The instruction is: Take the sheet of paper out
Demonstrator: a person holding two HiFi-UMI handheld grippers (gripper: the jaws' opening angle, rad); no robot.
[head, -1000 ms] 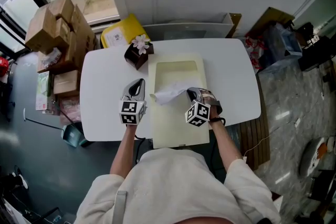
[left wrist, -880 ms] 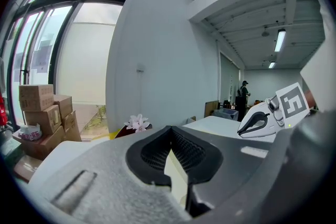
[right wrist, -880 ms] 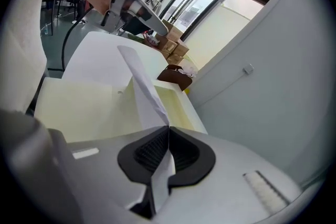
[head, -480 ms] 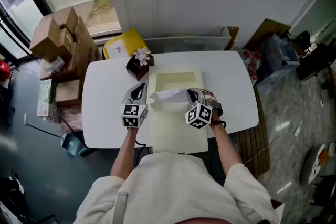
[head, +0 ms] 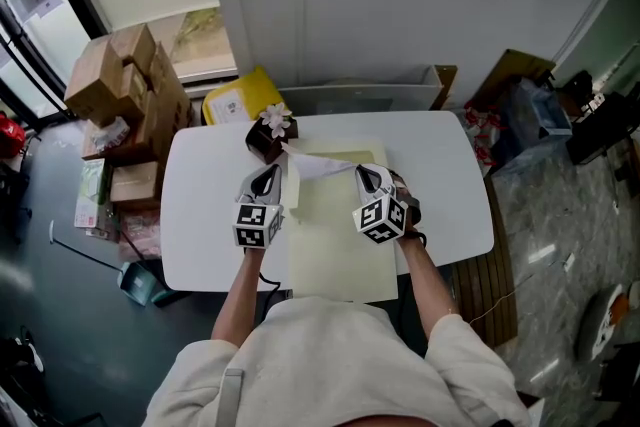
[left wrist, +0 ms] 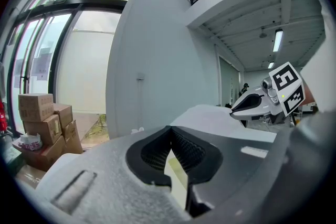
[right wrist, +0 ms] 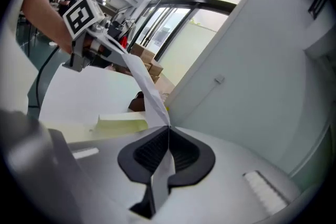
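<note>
A pale yellow envelope [head: 340, 240] lies flat along the middle of the white table [head: 440, 185]. My left gripper [head: 268, 173] is shut on its left edge, and a yellow strip [left wrist: 176, 174] shows between the jaws in the left gripper view. My right gripper [head: 365, 175] is shut on a white sheet of paper [head: 322, 164]. The sheet stretches from the jaws up and left toward the flower box. In the right gripper view the sheet [right wrist: 143, 78] rises taut from the gripper [right wrist: 168, 131], above the envelope [right wrist: 121, 124].
A dark brown box with a pale flower [head: 268, 128] stands at the table's far left, close to the sheet's far corner. Cardboard boxes [head: 125, 90] and a yellow parcel [head: 232, 97] sit on the floor at the left. Bags and clutter [head: 530, 95] lie to the right.
The sheet hung crumpled at the envelope's mouth. It now stretches flat toward the flower box, further out of the envelope. Both grippers have kept their hold.
</note>
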